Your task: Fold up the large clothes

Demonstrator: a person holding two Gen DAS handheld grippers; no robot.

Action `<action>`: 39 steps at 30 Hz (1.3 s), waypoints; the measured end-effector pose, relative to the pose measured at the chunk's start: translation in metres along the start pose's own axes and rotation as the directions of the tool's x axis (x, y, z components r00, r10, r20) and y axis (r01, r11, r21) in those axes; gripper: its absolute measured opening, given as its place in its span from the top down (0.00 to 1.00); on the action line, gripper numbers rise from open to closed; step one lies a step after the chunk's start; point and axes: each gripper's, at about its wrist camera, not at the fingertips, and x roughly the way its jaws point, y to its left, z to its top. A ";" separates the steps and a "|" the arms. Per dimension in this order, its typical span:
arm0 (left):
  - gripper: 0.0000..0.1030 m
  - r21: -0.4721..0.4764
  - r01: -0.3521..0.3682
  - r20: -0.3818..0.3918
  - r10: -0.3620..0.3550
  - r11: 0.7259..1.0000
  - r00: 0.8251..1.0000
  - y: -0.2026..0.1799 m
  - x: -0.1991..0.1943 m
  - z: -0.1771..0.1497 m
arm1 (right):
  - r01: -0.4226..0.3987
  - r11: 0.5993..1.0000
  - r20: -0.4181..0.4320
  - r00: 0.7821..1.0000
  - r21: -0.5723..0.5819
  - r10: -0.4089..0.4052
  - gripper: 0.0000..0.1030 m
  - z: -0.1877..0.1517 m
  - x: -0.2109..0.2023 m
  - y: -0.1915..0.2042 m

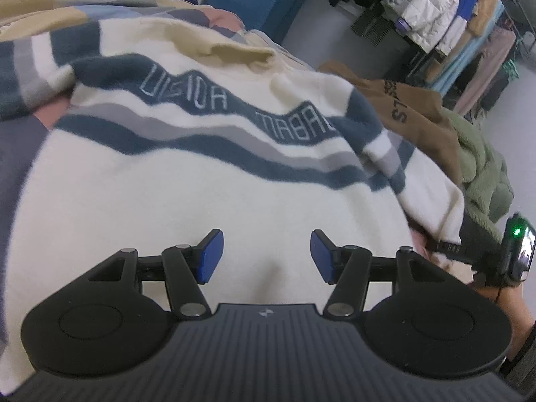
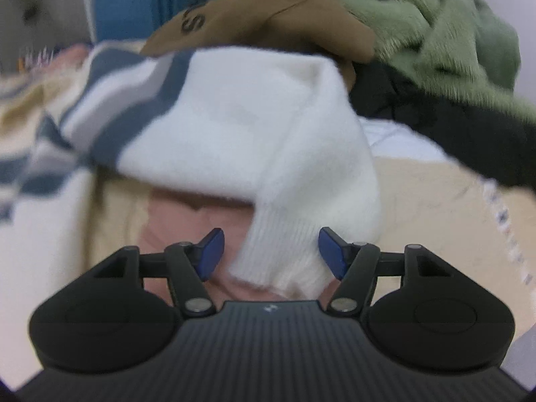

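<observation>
A large cream sweater (image 1: 187, 201) with wavy navy and grey stripes and lettering lies spread on a patchwork bed cover. My left gripper (image 1: 267, 256) is open above its lower body, holding nothing. In the right wrist view one sleeve (image 2: 268, 140) of the sweater lies folded across, with its ribbed cuff (image 2: 284, 258) between the open fingers of my right gripper (image 2: 271, 253). The pads are apart from the cuff. The right gripper also shows at the right edge of the left wrist view (image 1: 516, 251).
A brown garment (image 1: 412, 107) and a fuzzy green garment (image 1: 482, 174) are heaped right of the sweater; both show in the right wrist view (image 2: 268, 10), (image 2: 445, 33), with a black garment (image 2: 469, 127). A rack of hanging clothes (image 1: 452, 23) stands behind. The bed cover (image 2: 435, 207) shows beige and pink patches.
</observation>
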 end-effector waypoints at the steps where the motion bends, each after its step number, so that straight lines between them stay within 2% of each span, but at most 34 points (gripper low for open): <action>1: 0.39 -0.007 -0.003 0.003 0.003 1.000 1.000 0.002 0.000 0.001 | 0.038 0.999 0.001 0.999 -0.032 -0.038 0.47 -0.001 0.002 0.002; 2: 0.39 -0.015 -0.007 0.005 0.007 1.000 1.000 0.004 -0.001 0.002 | 0.066 0.996 0.001 0.998 -0.052 -0.066 0.51 -0.002 0.004 0.003; 4: 0.39 -0.022 -0.013 0.010 0.014 1.000 1.000 0.007 -0.001 0.003 | 0.110 0.992 0.003 0.994 -0.063 -0.110 0.75 -0.004 0.007 0.001; 6: 0.39 -0.035 -0.003 0.014 0.003 0.999 1.000 0.009 -0.004 0.004 | 0.139 0.990 0.011 0.990 -0.023 -0.138 0.88 -0.002 0.002 -0.007; 8: 0.39 -0.042 0.010 0.024 -0.009 0.999 1.000 0.010 -0.009 0.004 | 0.147 0.988 0.032 0.988 0.052 -0.149 0.91 0.002 -0.010 -0.018; 11: 0.39 -0.037 0.018 0.039 -0.016 0.999 0.999 0.008 -0.022 0.005 | 0.114 0.986 0.120 0.984 0.123 -0.129 0.92 0.009 -0.040 -0.030; 16: 0.39 -0.033 0.057 0.096 -0.054 0.998 0.994 0.007 -0.059 0.006 | 0.079 0.992 0.237 0.966 0.100 -0.101 0.92 0.018 -0.100 -0.033; 20: 0.39 -0.010 0.065 0.147 -0.062 0.998 0.987 0.007 -0.083 0.007 | 0.082 0.996 0.355 0.933 -0.031 -0.065 0.92 0.036 -0.158 -0.008; 23: 0.39 -0.010 0.055 0.162 -0.052 0.998 0.985 0.010 -0.090 0.011 | 0.010 0.997 0.422 0.906 -0.077 0.024 0.92 0.056 -0.205 0.007; 25: 0.39 -0.025 0.068 0.167 -0.063 0.997 0.984 0.015 -0.093 0.016 | -0.028 0.990 0.465 0.881 -0.142 0.091 0.92 0.066 -0.235 0.024; 29: 0.39 -0.051 0.062 0.200 -0.051 0.997 0.979 0.030 -0.105 0.025 | -0.151 0.954 0.487 0.832 -0.260 0.265 0.92 0.079 -0.281 0.065; 33: 0.39 -0.107 0.068 0.226 -0.042 0.992 0.973 0.052 -0.116 0.034 | -0.299 0.893 0.435 0.792 -0.337 0.429 0.92 0.075 -0.299 0.110; 38: 0.39 -0.179 0.077 0.265 -0.027 0.981 0.964 0.076 -0.130 0.044 | -0.493 0.787 0.289 0.744 -0.371 0.603 0.92 0.048 -0.292 0.169; 39: 0.39 -0.187 0.076 0.271 -0.023 0.979 0.962 0.080 -0.133 0.045 | -0.510 0.775 0.262 0.744 -0.373 0.615 0.92 0.041 -0.288 0.180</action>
